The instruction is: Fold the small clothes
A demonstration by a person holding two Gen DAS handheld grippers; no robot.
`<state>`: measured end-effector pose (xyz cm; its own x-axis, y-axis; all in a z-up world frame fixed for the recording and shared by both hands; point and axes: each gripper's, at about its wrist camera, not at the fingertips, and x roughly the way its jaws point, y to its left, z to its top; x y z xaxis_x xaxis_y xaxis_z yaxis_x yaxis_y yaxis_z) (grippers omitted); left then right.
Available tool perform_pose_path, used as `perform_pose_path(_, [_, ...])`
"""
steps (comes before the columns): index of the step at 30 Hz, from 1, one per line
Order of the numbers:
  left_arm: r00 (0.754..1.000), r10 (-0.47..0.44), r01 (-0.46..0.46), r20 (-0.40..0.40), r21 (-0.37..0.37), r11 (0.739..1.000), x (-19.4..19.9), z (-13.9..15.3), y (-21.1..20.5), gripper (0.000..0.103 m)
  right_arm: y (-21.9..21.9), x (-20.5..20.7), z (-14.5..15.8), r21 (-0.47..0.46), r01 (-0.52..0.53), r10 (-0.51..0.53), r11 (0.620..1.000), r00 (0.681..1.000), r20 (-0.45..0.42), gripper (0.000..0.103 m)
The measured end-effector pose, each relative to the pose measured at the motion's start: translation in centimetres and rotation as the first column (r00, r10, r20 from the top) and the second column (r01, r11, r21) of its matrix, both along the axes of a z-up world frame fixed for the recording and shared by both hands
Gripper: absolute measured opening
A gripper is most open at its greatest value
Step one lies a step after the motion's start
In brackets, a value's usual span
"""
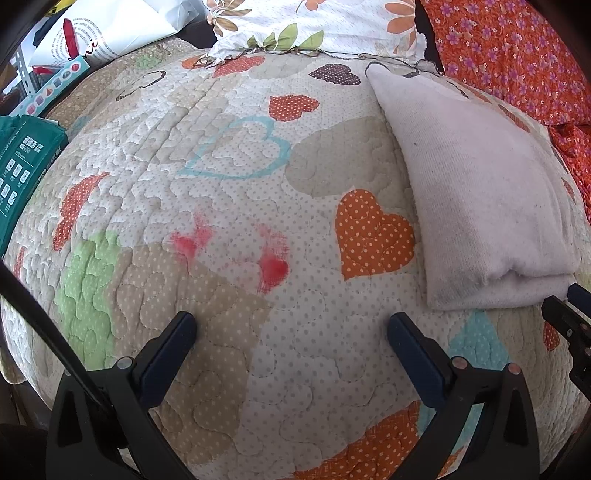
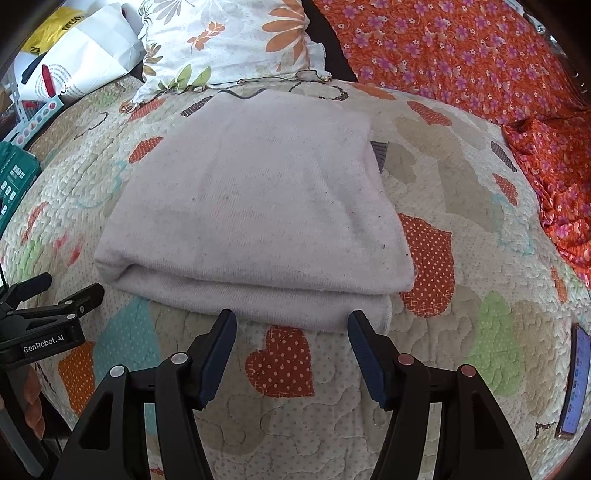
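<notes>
A pale lilac-white garment (image 2: 255, 206) lies folded in layers on the heart-patterned quilt (image 2: 461, 206). It also shows in the left wrist view (image 1: 480, 192) at the right. My right gripper (image 2: 291, 325) is open and empty, just in front of the garment's near folded edge. My left gripper (image 1: 291, 325) is open and empty over bare quilt (image 1: 221, 184), to the left of the garment. The left gripper's fingers (image 2: 55, 299) show at the left edge of the right wrist view. The right gripper's fingertips (image 1: 561, 306) show at the right edge of the left wrist view.
A floral pillow (image 2: 229, 40) and an orange flowered cloth (image 2: 480, 62) lie at the back and right. A phone (image 2: 574, 380) lies near the quilt's right edge. A green box (image 1: 22, 162) and white bags (image 1: 92, 33) sit at the left.
</notes>
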<state>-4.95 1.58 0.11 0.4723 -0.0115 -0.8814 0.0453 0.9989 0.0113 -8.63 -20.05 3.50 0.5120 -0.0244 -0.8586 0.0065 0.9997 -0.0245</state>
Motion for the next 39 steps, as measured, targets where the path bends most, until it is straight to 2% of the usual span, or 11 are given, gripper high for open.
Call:
perform_pose_path(20, [1.000, 0.001, -0.001, -0.004, -0.002, 1.000, 0.0, 0.1, 0.1, 0.103, 2.0, -0.6, 0.1, -0.100, -0.071, 0.073, 0.992, 0.997, 0.014, 0.069])
perform_pose_path(23, [1.000, 0.006, -0.006, 0.006, -0.026, 1.000, -0.3, 0.4, 0.3, 0.103, 2.0, -0.7, 0.4, -0.110, -0.069, 0.073, 0.992, 0.997, 0.033, 0.069])
perform_pose_path(27, [0.999, 0.025, -0.022, 0.036, -0.072, 0.997, -0.6, 1.4, 0.6, 0.103, 2.0, -0.6, 0.6, -0.114, -0.066, 0.070, 0.991, 0.997, 0.037, 0.069])
perform_pose_path(34, [0.988, -0.021, 0.027, 0.151, -0.039, 0.999, -1.7, 3.7, -0.7, 0.103, 2.0, -0.8, 0.7, -0.121, -0.058, 0.065, 0.991, 0.997, 0.049, 0.069])
perform_pose_path(39, [0.985, -0.053, 0.058, 0.164, -0.023, 0.998, -2.0, 4.1, -1.3, 0.103, 2.0, -0.7, 0.6, -0.124, -0.053, 0.059, 0.991, 0.997, 0.045, 0.069])
